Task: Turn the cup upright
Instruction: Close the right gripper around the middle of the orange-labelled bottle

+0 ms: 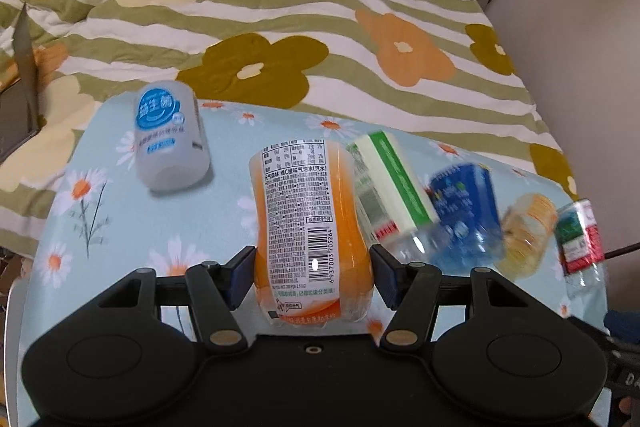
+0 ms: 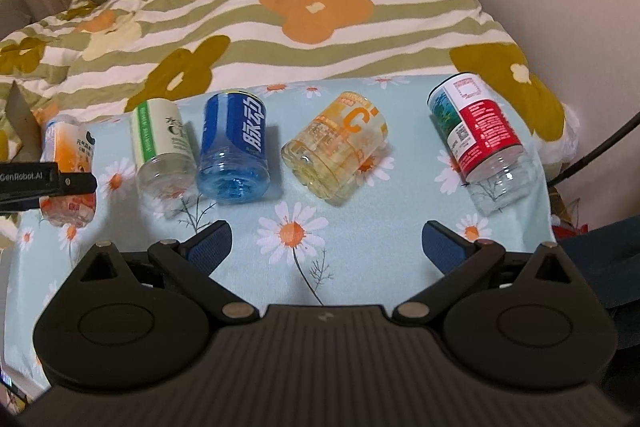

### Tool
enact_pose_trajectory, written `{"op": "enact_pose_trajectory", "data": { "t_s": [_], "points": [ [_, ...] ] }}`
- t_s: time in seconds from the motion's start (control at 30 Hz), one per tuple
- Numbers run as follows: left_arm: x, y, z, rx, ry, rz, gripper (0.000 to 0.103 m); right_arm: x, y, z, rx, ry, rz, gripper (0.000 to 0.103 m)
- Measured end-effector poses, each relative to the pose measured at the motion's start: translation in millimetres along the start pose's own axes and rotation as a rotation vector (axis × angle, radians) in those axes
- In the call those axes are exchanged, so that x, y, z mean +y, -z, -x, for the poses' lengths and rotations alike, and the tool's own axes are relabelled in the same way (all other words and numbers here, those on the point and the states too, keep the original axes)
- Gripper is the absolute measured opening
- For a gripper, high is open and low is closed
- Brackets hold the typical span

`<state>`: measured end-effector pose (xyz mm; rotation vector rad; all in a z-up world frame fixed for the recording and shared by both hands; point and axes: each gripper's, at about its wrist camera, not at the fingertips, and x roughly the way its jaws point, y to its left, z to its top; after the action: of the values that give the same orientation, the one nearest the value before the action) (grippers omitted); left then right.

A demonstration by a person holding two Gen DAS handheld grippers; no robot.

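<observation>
My left gripper (image 1: pixel 312 273) is shut on an orange-labelled cup (image 1: pixel 308 227), its pads pressing the cup's two sides near the base. The same cup shows at the far left of the right wrist view (image 2: pixel 68 163), behind the left gripper's body. A white cup with a blue label (image 1: pixel 170 139) stands inverted at the table's left. A green-and-white cup (image 2: pixel 162 143), a blue cup (image 2: pixel 236 151), a yellow cup (image 2: pixel 340 151) and a red-labelled cup (image 2: pixel 480 135) stand inverted in a row. My right gripper (image 2: pixel 326 245) is open and empty, in front of the yellow cup.
The table carries a light blue daisy-print cloth (image 2: pixel 292 227). Behind it lies a bed with a striped floral quilt (image 1: pixel 280 27). A wall and a black cable (image 2: pixel 600 151) are at the right. A grey panel (image 1: pixel 24 67) stands at the left.
</observation>
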<state>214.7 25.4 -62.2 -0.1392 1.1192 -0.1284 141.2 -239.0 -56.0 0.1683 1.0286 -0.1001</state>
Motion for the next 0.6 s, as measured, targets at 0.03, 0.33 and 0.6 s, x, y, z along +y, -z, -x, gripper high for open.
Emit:
{"op": "enact_pose_trajectory", "data": {
  "t_s": [0.03, 0.33, 0.6],
  "points": [
    [-2.2, 6.2, 4.2, -0.002, 0.001, 0.001, 0.065, -2.5, 2.5, 4.5, -0.005, -0.006, 0.008, 0.103],
    [-43.2, 80.6, 24.5, 0.014, 0.010, 0.010, 0.065, -34.0, 41.4, 32.0, -0.022, -0.053, 0.076, 0.103],
    [-71.5, 130.7, 6.2, 0.045, 0.015, 0.014, 0.065, -61.2, 80.6, 34.7, 0.001, -0.074, 0.109, 0.103]
  ]
}}
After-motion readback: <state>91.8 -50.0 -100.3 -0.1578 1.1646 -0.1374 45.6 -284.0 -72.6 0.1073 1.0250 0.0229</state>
